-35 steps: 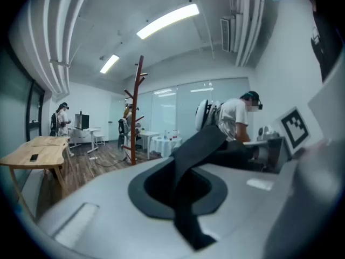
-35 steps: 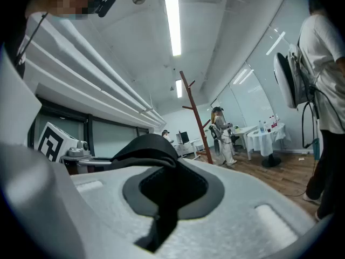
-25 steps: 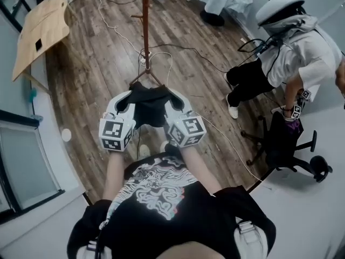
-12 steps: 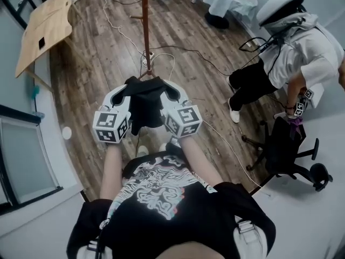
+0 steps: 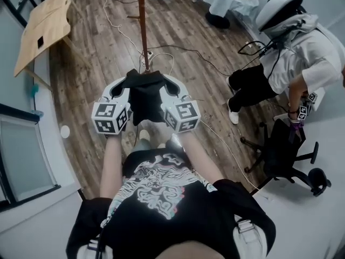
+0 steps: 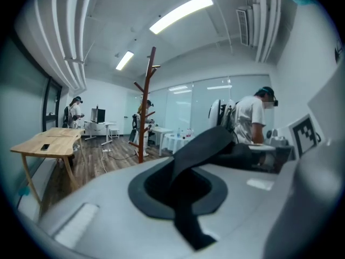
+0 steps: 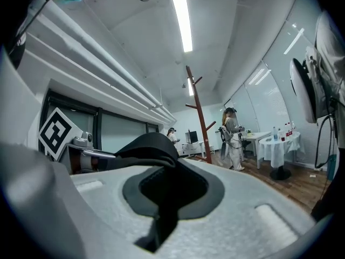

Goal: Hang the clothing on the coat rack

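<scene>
A limp black garment (image 5: 144,97), perhaps a shirt, is clamped either side by left gripper (image 5: 123,86) and right gripper (image 5: 168,86).

You're under bright, even light from ceiling strip lights (image 6: 180,12), which glare white in both gripper views. Whatever sits nearest each lens is blurred; the far room is sharper. Fisheye edges bend and darken. Shadows on the wood floor (image 5: 97,53) are soft.

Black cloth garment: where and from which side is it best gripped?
Its upper edge, one end per gripper, from either side. The black cloth garment is limp and sags between left gripper and right gripper; a spread edge should hook the brown wooden coat rack easier.
</scene>
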Tool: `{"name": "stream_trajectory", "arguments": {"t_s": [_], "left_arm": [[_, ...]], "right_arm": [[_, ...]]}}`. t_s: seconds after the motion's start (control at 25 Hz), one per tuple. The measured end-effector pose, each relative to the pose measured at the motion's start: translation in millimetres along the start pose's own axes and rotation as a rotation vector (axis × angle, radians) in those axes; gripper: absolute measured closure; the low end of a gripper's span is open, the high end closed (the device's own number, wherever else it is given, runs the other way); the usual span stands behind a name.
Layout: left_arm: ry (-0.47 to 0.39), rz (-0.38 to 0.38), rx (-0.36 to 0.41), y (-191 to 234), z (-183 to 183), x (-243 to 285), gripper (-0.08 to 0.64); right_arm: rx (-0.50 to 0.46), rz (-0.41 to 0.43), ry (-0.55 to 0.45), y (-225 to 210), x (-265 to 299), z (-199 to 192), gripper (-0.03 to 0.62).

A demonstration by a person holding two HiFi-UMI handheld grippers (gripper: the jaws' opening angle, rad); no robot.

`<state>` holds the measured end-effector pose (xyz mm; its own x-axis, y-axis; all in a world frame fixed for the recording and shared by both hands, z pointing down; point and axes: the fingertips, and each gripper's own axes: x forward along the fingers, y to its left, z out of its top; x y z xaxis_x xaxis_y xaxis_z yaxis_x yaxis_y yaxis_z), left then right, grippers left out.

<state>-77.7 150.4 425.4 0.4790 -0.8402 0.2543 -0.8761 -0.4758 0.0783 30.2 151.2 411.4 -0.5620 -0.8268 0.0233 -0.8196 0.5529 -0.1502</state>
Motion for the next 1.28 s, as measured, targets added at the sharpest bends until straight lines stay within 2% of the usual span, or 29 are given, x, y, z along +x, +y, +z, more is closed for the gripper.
{"name": "stream_trajectory", "arguments": {"t_s": [0.44, 0.64, 1.28], "left_arm": [[-0.010, -0.006, 0.022, 20, 21, 54, 0.563], [-0.033, 0.020, -0.003, 47, 32, 90, 0.563], [-0.018, -0.005, -0.036, 132, 55, 212, 0.562]], "right_arm": [[-0.028, 0.013, -0.003, -41, 43, 8, 0.575], [-0.048, 0.040, -0.015, -58, 79, 15, 0.575], [-0.005, -0.047, 0.029, -132, 208, 2, 0.575]]}}
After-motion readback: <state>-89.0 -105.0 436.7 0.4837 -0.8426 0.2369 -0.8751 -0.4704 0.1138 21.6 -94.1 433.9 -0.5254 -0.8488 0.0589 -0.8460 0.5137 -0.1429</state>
